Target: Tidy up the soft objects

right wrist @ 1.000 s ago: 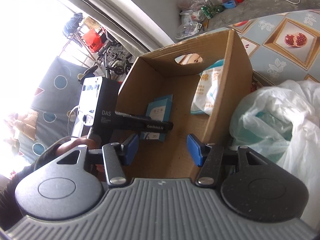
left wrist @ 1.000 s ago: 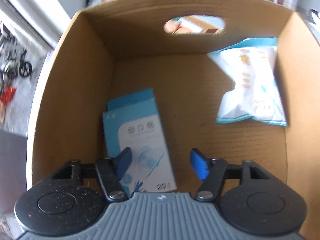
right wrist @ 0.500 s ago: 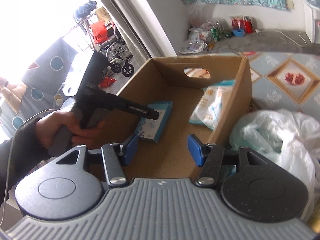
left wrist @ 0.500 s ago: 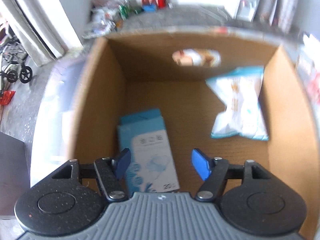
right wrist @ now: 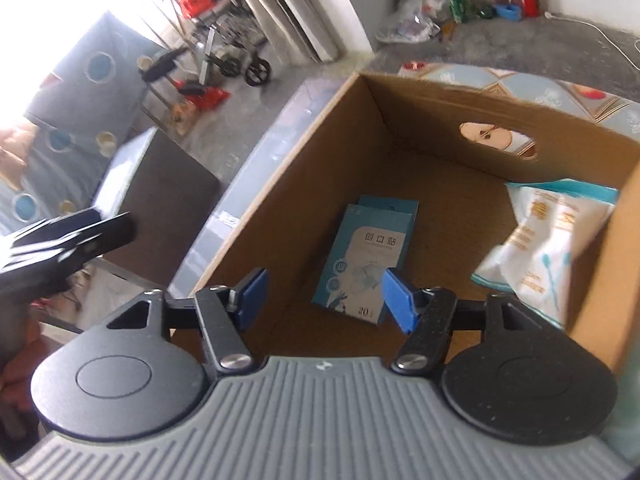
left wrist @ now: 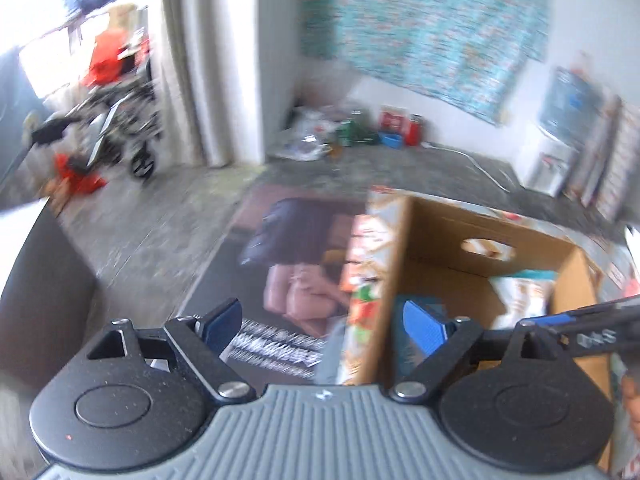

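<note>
Cardboard box (right wrist: pixel 304 184) now rightward; left gripper (left wrist: pixel 324 320) withdrawn, agape.

An open brown cardboard box (right wrist: pixel 312 184) holds two things: a flat blue rectangular carton (right wrist: pixel 370 258) lies on its floor toward the left wall, and a white-and-teal soft plastic packet (right wrist: pixel 548 240) leans against the right wall, well apart from the carton.

A lived-in home: a patterned turquoise cloth (left wrist: pixel 432 28) hangs on the wall at 12 o'clock, a wheelchair (left wrist: pixel 120 128) stands by the curtains (left wrist: pixel 196 60) at 10, and bottles and bags (right wrist: pixel 452 4) clutter the concrete floor.
</note>
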Available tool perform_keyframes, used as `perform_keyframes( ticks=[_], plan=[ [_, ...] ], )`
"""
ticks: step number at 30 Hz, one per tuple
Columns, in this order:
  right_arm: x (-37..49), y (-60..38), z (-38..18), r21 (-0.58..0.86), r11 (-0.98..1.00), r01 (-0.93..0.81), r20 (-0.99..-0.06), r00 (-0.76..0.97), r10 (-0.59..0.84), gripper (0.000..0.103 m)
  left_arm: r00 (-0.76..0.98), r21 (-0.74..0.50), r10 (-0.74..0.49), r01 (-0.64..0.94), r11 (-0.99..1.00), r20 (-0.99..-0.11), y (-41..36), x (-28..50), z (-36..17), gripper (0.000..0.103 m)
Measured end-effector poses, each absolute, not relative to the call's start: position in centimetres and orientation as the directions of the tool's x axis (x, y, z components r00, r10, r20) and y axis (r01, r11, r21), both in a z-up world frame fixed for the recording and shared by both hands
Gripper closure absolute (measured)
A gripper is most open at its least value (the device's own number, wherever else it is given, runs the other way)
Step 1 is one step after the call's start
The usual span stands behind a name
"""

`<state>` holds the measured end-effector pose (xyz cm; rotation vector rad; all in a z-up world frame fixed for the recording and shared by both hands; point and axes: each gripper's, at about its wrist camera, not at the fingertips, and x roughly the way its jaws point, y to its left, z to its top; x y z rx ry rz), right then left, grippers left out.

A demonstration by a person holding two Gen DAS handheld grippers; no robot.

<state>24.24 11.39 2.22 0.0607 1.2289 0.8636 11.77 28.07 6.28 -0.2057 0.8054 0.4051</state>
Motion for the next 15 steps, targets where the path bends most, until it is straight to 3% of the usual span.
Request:
perform_keyframes(
  ticks=[9, 15],
  plan=[
    [24.7, 20.1, -5.1, 0.322, 0.737, -0.595, -0.901, 0.047, 0.431, 0.026, 0.569, -0.084, 0.288, -0.539, 0.838, -0.770, 33.7, 6.6, 3.8, 0.014],
    [23.1, 21.5, -6.2, 0.198, 0.708, -0.678, -0.915, 0.131, 0.381, 0.020, 0.560, -0.104, 0.280, -0.558, 0.824, -0.780, 34.6, 5.1, 2.7, 0.014]
  ],
)
